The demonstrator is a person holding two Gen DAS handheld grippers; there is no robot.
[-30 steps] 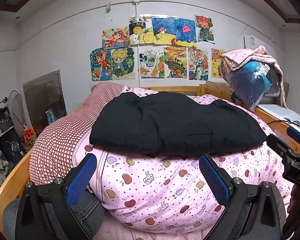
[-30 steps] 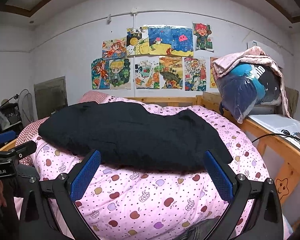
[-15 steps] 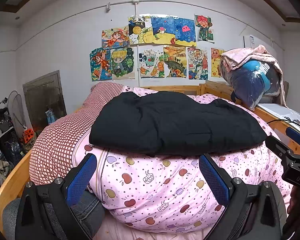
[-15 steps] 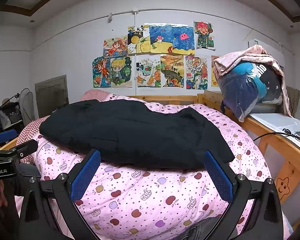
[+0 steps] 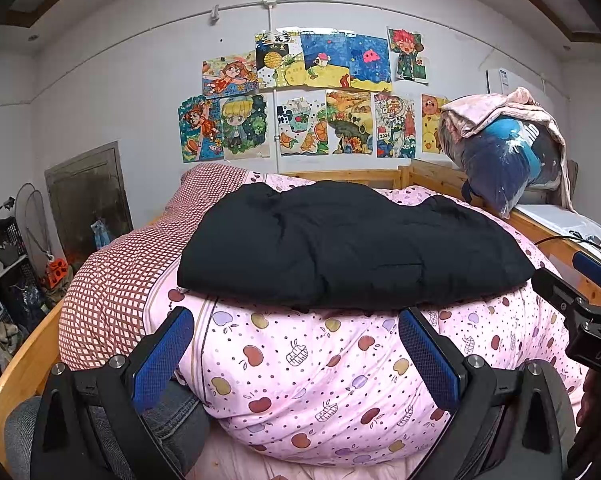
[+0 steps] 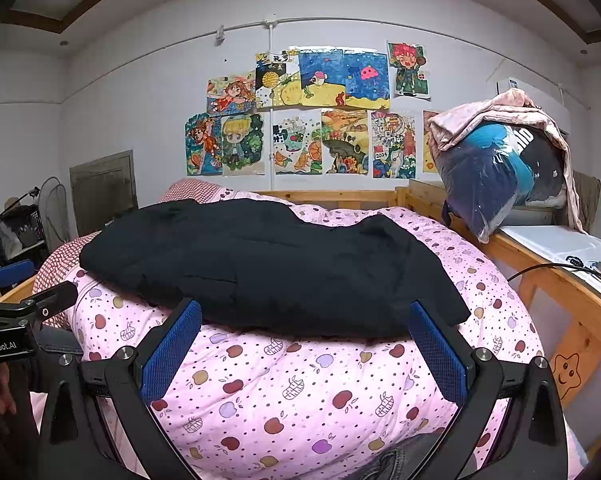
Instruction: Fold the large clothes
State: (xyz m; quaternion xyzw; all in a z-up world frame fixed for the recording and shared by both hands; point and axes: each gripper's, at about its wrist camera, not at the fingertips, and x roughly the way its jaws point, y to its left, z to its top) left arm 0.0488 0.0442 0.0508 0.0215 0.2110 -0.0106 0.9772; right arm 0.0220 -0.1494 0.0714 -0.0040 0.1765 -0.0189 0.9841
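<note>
Black garment (image 5: pixel 352 248) lies mid-frame atop pink duvet (image 5: pixel 320 364) on bed. Looks soft, bulky, prob light; best taken at near hem corners. Left hand-held gripper (image 5: pixel 296 354) & right hand-held gripper (image 6: pixel 304 346) both spread wide, empty.

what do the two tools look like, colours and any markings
Both are alike: black angular frames with silver bolts and two fingers faced with blue textured pads. The left tool seen from the right view bears white lettering "GenRobot.AI"; the right tool seen from the left view shows "DAS". Denim shows beneath them.
</note>
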